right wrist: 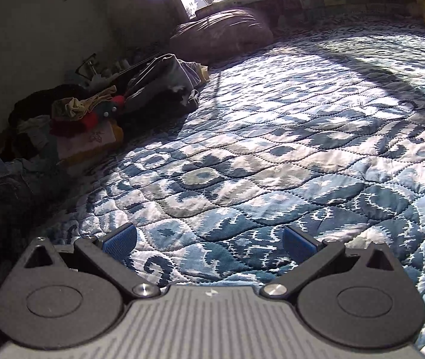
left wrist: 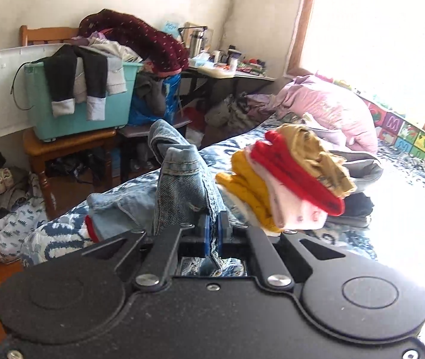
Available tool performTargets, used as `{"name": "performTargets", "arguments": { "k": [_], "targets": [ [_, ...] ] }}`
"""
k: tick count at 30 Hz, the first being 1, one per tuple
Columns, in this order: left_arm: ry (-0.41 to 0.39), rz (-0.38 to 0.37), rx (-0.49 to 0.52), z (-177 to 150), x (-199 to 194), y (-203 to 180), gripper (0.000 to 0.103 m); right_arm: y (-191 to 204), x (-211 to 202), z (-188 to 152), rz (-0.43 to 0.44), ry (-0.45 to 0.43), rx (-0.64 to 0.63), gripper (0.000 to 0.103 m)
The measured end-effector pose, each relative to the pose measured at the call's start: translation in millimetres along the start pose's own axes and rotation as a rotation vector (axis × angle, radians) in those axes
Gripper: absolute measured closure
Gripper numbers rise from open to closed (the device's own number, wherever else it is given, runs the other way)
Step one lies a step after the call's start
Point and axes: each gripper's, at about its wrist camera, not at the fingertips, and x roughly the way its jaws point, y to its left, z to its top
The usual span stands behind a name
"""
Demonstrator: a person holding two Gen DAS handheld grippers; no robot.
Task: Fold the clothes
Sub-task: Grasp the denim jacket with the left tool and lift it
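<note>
Left gripper (left wrist: 211, 233): clenched on a fold of denim garment (left wrist: 179, 185), lifted above the bed (left wrist: 406, 209) edge.
Right gripper (right wrist: 209, 240): released, holding nothing, over the quilt (right wrist: 272, 149).
Folded stack (left wrist: 290, 176): on the bed, beside the denim.

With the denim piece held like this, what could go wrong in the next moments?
1. The left tongs pinch only a narrow edge of the denim garment, so it may slip out when lifted.
2. The stack of folded clothes sits close beside the denim and already leans; a swing could topple it.
3. The right tongs are open above the quilt, so the denim hangs unevenly.
</note>
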Motion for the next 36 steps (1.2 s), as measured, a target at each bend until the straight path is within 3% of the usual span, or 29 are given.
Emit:
{"name": "performTargets", "arguments": {
  "k": [9,15,21,29,33,36],
  "targets": [
    [-0.14,-0.216,0.102,42.7,-69.8,-105.3,0.102,-25.5,-28.9,6.8,-0.013,-0.035,0.041,0.0],
    [-0.148,-0.358,0.135,62.9,-84.8,-174.3,0.102,-44.6,-41.3,7.4,-0.032,-0.049,0.06,0.0],
    [-0.139,-0.499,0.193,60.9,-86.8,-261.8,0.102,-63.4,-56.0,9.7,-0.037,-0.069,0.085,0.0],
    [-0.151,-0.647,0.3,65.1,-63.2,-405.3,0.102,-107.6,-72.7,11.4,-0.054,-0.111,0.165,0.0],
    [-0.171,-0.763,0.377,56.9,-70.4,-449.4,0.102,-134.1,-80.4,10.9,-0.057,-0.14,0.25,0.0],
    [-0.156,-0.849,0.502,24.2,-77.6,-461.4,0.102,-152.3,-88.0,10.7,-0.052,-0.162,0.307,0.0]
  ]
}}
